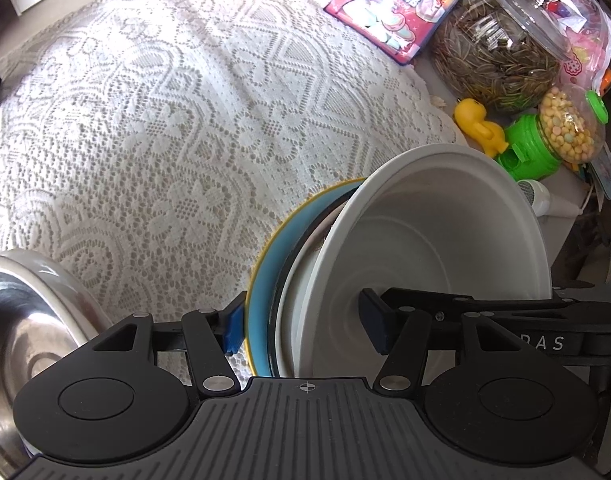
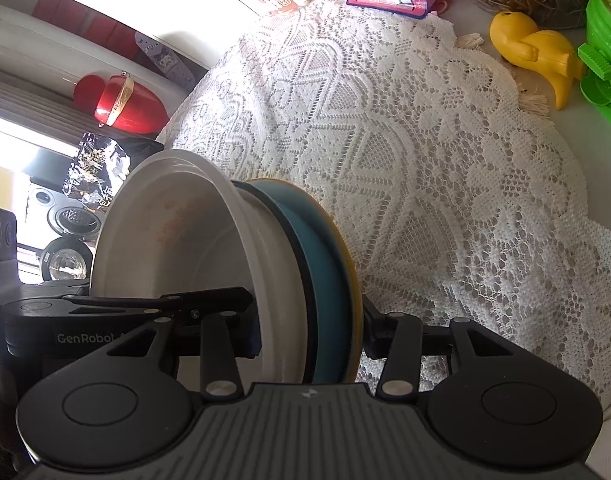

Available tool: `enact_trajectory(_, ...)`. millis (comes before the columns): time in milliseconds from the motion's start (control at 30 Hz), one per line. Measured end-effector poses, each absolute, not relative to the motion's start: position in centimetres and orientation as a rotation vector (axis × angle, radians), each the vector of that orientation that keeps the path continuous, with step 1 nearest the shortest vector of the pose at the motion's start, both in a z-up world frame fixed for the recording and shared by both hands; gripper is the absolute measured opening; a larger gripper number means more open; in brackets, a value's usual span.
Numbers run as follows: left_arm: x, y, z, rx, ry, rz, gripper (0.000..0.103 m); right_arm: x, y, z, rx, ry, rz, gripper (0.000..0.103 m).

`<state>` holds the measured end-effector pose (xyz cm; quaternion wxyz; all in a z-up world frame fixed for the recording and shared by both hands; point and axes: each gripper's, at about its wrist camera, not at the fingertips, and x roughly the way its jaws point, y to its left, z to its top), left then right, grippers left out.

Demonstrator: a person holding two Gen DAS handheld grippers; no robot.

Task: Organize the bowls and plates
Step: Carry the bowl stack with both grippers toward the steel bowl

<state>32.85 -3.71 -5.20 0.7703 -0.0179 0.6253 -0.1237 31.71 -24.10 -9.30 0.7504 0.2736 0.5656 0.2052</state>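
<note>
A stack of dishes, a white bowl (image 1: 445,232) nested on a blue plate with a yellow rim (image 1: 265,280), is held on edge above the lace tablecloth (image 1: 165,120). My left gripper (image 1: 301,328) is shut on one side of the stack, one finger inside the bowl, one behind the blue plate. My right gripper (image 2: 309,336) is shut on the opposite side of the same stack, where the white bowl (image 2: 177,240) and blue plate (image 2: 325,280) show. A steel bowl (image 1: 21,320) sits at the left.
At the table's far edge stand a jar of sunflower seeds (image 1: 501,52), a pink candy bag (image 1: 397,4), a yellow duck toy (image 1: 479,126) and a green candy dispenser (image 1: 545,140). A red object (image 2: 117,104) and speakers lie beyond the table.
</note>
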Motion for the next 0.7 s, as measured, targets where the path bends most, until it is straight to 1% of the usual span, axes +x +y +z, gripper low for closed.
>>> enact_trajectory(233,32.5,-3.6,-5.0,-0.030,1.368,-0.284,0.062,32.0,-23.8,-9.3,0.576,1.246,0.456,0.046)
enact_trajectory(367,32.0,-3.9,-4.6,0.002,1.361,-0.298,0.057,31.6,-23.9,-9.1,0.562,1.239,0.445,0.049)
enact_trajectory(467,32.1,-3.8,-4.9,-0.001,1.369,-0.293,0.059,30.9,-23.9,-9.2,0.585,1.259,0.428,0.049)
enact_trajectory(700,32.3,-3.7,-5.0,-0.019,1.368,-0.286,0.058,30.5,-23.6,-9.3,0.612,1.240,0.381,0.049)
